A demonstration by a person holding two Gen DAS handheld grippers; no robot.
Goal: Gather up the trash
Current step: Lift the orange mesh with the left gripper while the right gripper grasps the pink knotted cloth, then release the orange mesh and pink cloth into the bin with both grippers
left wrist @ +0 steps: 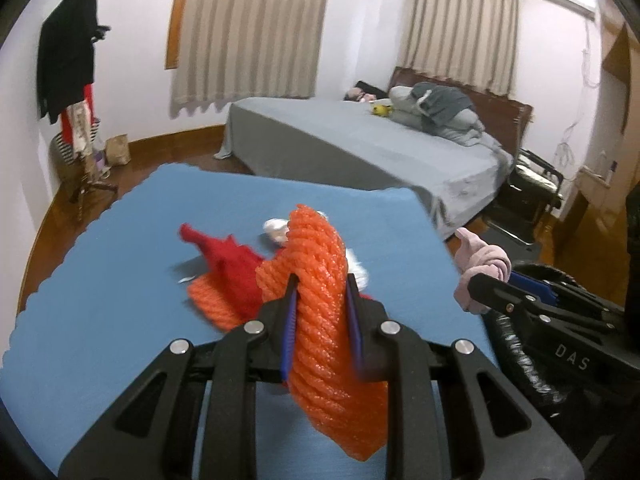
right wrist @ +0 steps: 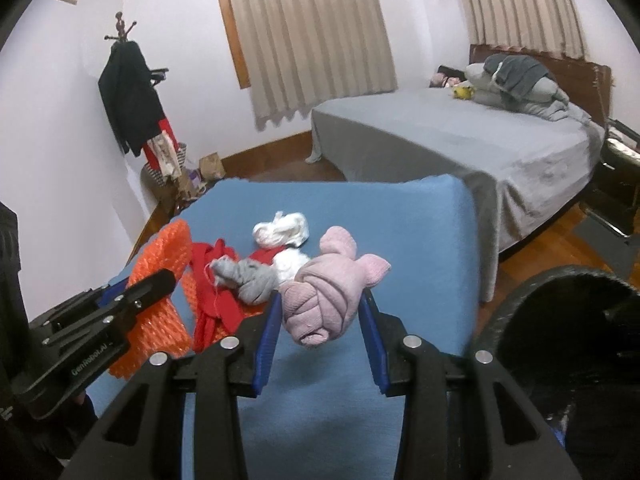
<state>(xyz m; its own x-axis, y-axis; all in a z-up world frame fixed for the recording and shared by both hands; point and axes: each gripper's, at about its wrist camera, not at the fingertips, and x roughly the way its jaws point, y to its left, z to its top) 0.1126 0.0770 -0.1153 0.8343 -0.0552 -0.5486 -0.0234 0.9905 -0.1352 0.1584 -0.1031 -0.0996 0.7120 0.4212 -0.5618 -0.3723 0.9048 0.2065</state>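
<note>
- The left hand-held gripper (left wrist: 320, 292) clamps an orange foam net (left wrist: 324, 280) between its blue pads, above the near part of the blue worktop (left wrist: 100, 280); the net's lower end hangs below the fingers and blocks the worktop behind it.
- The right hand-held gripper (right wrist: 320, 308) pinches a knotted pink cloth (right wrist: 328, 292) clear of the worktop, toward its right edge; in the left wrist view only a bunched end of that cloth (left wrist: 484, 264) shows past the worktop's right edge.
- Near the middle of the worktop lie a red cloth (right wrist: 212, 280), a grey cloth knot (right wrist: 248, 276) on top of it, and a white crumpled wad (right wrist: 282, 230) farther back; a second white piece beside the pink cloth is partly hidden.
- More orange netting (right wrist: 168, 248) sits at the left edge, cut across by the left hand-held gripper's finger.
- A black-lined bin (right wrist: 560, 320) stands past the right edge; its inside is too dark to make out.
- Behind, a grey bed (right wrist: 460, 140) carries heaped bedding; small items at its head are blurred.
</note>
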